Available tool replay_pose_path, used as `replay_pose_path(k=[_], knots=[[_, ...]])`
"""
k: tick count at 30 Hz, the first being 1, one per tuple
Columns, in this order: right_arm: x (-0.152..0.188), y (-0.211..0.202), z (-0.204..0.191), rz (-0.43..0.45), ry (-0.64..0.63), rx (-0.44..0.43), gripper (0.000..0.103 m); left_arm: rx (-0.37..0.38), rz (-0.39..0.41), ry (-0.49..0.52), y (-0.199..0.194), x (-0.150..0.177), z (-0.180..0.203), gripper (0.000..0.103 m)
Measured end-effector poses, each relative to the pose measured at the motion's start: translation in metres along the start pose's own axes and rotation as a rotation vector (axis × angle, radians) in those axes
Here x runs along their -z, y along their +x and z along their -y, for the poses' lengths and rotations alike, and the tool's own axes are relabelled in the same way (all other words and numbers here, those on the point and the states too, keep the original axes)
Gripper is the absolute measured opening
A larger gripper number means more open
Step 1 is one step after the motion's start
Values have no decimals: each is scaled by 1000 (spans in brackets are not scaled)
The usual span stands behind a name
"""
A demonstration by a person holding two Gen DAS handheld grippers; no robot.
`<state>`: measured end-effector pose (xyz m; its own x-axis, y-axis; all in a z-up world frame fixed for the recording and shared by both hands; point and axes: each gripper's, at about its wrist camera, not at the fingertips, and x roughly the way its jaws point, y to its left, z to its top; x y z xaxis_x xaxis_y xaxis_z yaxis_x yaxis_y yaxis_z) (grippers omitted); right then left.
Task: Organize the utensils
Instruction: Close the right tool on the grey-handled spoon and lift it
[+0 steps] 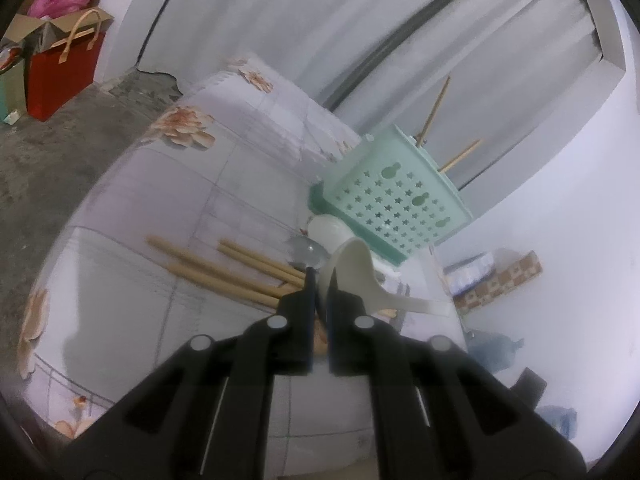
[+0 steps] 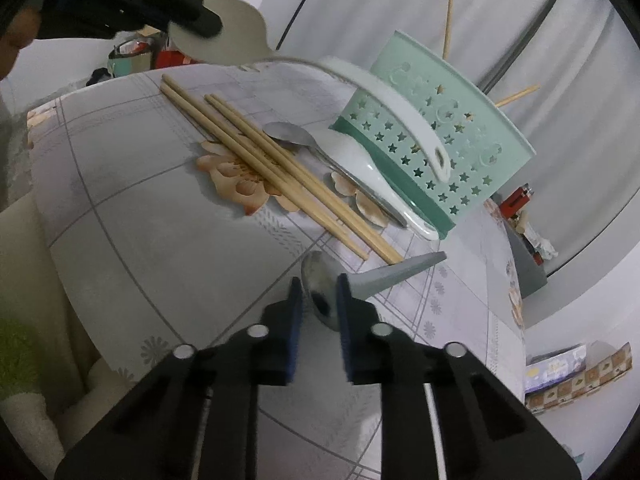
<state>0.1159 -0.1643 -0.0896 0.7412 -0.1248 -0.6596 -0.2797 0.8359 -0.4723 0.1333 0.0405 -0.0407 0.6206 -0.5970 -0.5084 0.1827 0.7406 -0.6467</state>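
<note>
The left claw [image 1: 320, 280] is clenched on the bowl of a white rice paddle [image 2: 256, 40], holding it in the air above the far left part of the tabletop [image 2: 160, 216], to the left of the green holder [image 2: 452, 132]; the paddle's long handle reaches rightward across the front of the holder's star-punched wall. Left of the holder, four chopsticks [image 2: 256, 160] lie side by side on the flowered cloth, slanting toward the near edge. Just right of them, against the holder's dark green base, a metal spoon [image 2: 288, 136] lies with a white ceramic soup spoon [image 2: 360, 164] resting over its handle, both touching the base or very close to it. Inside the holder two more chopsticks stand tilted, their tips sticking out above its rim. Nearer the camera than the holder, at the near ends of the loose chopsticks, the right claw [image 2: 318, 292] grasps the bowl of a second metal spoon [image 2: 320, 280], whose grey handle [image 2: 400, 270] points right. Whether that spoon is lifted or touching the cloth cannot be told.
</note>
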Motion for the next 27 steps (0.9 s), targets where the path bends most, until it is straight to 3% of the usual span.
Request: replay_pose_path(k=[11, 20, 27], knots=[[-6, -10, 4, 11, 39, -24, 8, -43, 102, -5, -35, -3, -1, 3], [-25, -46, 28, 64, 190, -62, 4, -70, 247, 18, -96, -13, 5, 3], [-34, -73, 59, 91, 345, -146, 3, -86, 331, 12, -129, -24, 3, 3]])
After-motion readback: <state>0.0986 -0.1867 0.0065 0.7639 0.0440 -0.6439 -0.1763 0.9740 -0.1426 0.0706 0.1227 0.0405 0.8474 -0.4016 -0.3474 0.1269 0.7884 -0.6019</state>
